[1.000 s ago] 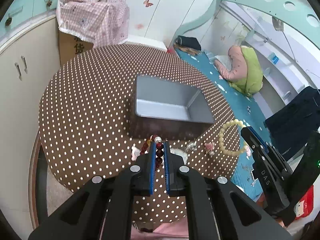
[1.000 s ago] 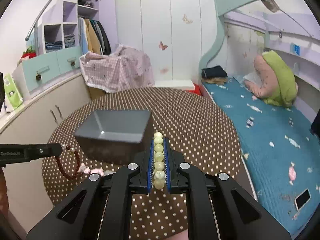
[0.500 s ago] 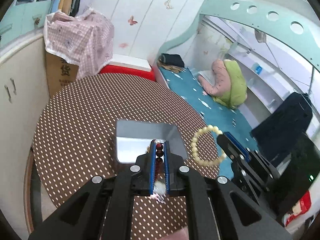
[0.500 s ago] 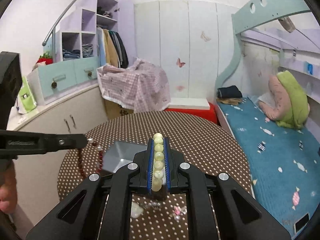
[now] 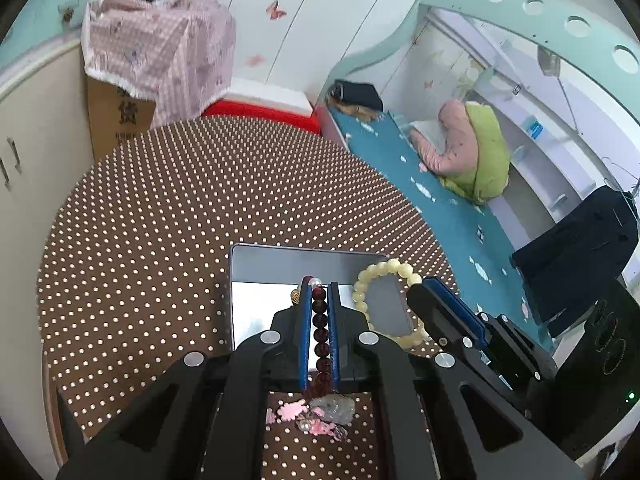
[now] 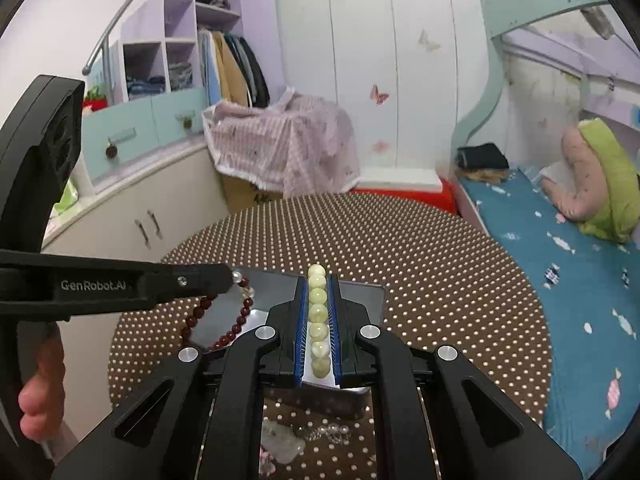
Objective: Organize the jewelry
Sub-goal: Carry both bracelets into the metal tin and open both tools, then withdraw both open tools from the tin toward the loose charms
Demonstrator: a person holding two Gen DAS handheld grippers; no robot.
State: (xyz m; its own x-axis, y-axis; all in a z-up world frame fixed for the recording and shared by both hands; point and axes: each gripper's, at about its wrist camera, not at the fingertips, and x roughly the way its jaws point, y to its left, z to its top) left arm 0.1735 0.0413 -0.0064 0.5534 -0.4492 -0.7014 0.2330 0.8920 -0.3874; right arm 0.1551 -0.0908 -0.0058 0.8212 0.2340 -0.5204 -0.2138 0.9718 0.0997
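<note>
Legible marking: "GenRobot.AI" in pale letters on the side of the left gripper [image 6: 230, 278], seen in the right wrist view. A cardboard box [image 5: 120, 118] at 11 o'clock beyond the worktop [image 5: 160, 220] carries a large dark Chinese character with smaller print below it that is too small to read; a pink checked cloth [image 5: 160, 48] drapes over it.

Left gripper [image 5: 320, 292]: jaws drawn close together, clamped on a dark red bead bracelet [image 5: 320, 328]. A row of its beads runs between the blue pads; one pale bead and a gold bead sit at the tips. In the right wrist view the rest of that bracelet [image 6: 218, 320] hangs as a loop over the grey tray [image 6: 372, 294].

Right gripper [image 6: 319, 280]: jaws likewise narrow, clamped on a cream bead bracelet [image 6: 319, 320], its beads lined up between the pads. In the left wrist view this gripper [image 5: 424, 286] enters from 3 o'clock, and the cream loop [image 5: 384, 270] hangs over the right side of the tray [image 5: 260, 312].

Tray: open, grey, on the brown polka-dot worktop, at 6 o'clock from its centre. Pink and clear trinkets [image 5: 316, 412] lie on the worktop just in front of the tray
</note>
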